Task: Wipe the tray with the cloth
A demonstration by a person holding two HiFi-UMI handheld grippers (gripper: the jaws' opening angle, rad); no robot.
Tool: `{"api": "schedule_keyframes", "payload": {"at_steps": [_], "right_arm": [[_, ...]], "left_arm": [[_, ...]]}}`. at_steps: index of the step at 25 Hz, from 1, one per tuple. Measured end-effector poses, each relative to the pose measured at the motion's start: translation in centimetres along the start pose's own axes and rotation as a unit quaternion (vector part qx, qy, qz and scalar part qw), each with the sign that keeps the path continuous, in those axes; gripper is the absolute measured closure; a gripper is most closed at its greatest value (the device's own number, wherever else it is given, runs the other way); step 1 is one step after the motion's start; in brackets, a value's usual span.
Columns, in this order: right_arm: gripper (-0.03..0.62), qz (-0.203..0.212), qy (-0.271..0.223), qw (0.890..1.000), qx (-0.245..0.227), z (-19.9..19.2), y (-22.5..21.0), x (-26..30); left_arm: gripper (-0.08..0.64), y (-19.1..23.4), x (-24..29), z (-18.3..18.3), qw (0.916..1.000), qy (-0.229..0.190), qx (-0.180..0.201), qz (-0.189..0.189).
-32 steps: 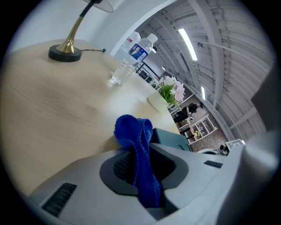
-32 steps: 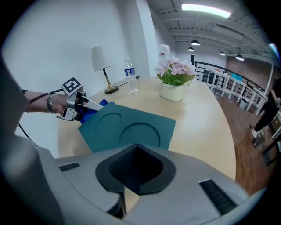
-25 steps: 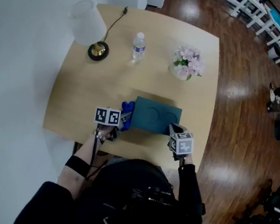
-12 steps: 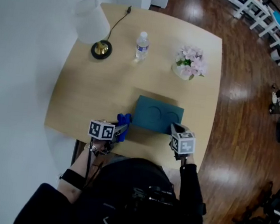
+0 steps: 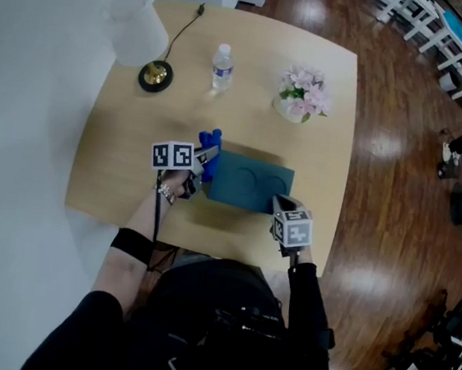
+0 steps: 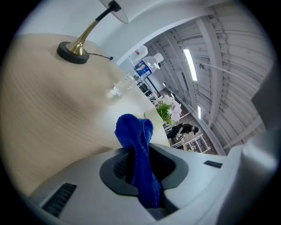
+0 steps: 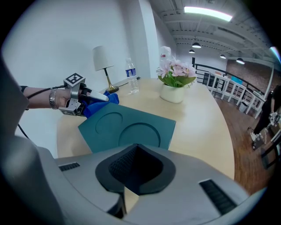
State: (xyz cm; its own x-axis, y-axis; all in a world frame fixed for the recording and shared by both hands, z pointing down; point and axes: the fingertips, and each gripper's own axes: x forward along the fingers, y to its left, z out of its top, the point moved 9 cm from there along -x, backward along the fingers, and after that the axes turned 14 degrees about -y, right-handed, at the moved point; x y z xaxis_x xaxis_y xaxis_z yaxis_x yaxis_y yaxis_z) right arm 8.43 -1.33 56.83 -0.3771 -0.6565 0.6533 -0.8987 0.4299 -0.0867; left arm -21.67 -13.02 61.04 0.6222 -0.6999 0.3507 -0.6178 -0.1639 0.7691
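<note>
A teal tray (image 5: pixel 252 184) with two round hollows lies on the wooden table (image 5: pixel 125 168) in front of me. My left gripper (image 5: pixel 208 154) is shut on a blue cloth (image 5: pixel 211 165) at the tray's far left corner. In the left gripper view the cloth (image 6: pixel 133 129) bunches up out of the gripper (image 6: pixel 139 151). My right gripper (image 5: pixel 281 204) sits at the tray's near right corner. In its own view the right gripper (image 7: pixel 137 151) looks shut with nothing showing between the pads. The tray (image 7: pixel 131 127) runs under its tips, so any contact is hidden.
At the table's far side stand a lamp (image 5: pixel 136 32) with a brass base and a cord, a water bottle (image 5: pixel 221 67) and a pot of pink flowers (image 5: pixel 301 97). A white wall runs along the left. Dark wood floor lies to the right.
My left gripper with the cloth drew back to the tray's near left corner, then swung forward along the tray's left edge to its far left corner. The right gripper stayed put.
</note>
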Motion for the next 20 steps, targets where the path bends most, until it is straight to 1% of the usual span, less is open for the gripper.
{"api": "schedule_keyframes", "payload": {"at_steps": [2,3,6,11,18,20], "right_arm": [[0.583,0.0,-0.002,1.0,-0.004,0.0,0.0,0.0],[0.583,0.0,-0.003,1.0,-0.006,0.0,-0.1,0.0],[0.583,0.001,-0.003,1.0,-0.007,-0.1,-0.2,0.1],[0.583,0.003,-0.005,1.0,-0.01,-0.2,-0.3,0.3],[0.583,0.001,-0.009,1.0,-0.017,-0.2,0.0,0.1],[0.582,0.003,-0.009,1.0,-0.017,-0.3,0.0,0.1]], "left_arm": [[0.488,-0.1,-0.7,-0.7,0.9997,-0.008,-0.022,-0.004],[0.488,-0.2,-1.1,-1.1,0.9996,-0.008,-0.026,-0.007],[0.488,-0.3,-2.5,-2.5,0.9995,0.0,-0.028,-0.014],[0.488,-0.8,-5.1,-4.9,0.9991,0.005,-0.04,-0.014],[0.488,-1.2,-9.9,-8.9,0.9982,0.018,-0.054,-0.02],[0.488,-1.6,-10.9,-10.0,0.9982,0.027,-0.05,-0.02]]}}
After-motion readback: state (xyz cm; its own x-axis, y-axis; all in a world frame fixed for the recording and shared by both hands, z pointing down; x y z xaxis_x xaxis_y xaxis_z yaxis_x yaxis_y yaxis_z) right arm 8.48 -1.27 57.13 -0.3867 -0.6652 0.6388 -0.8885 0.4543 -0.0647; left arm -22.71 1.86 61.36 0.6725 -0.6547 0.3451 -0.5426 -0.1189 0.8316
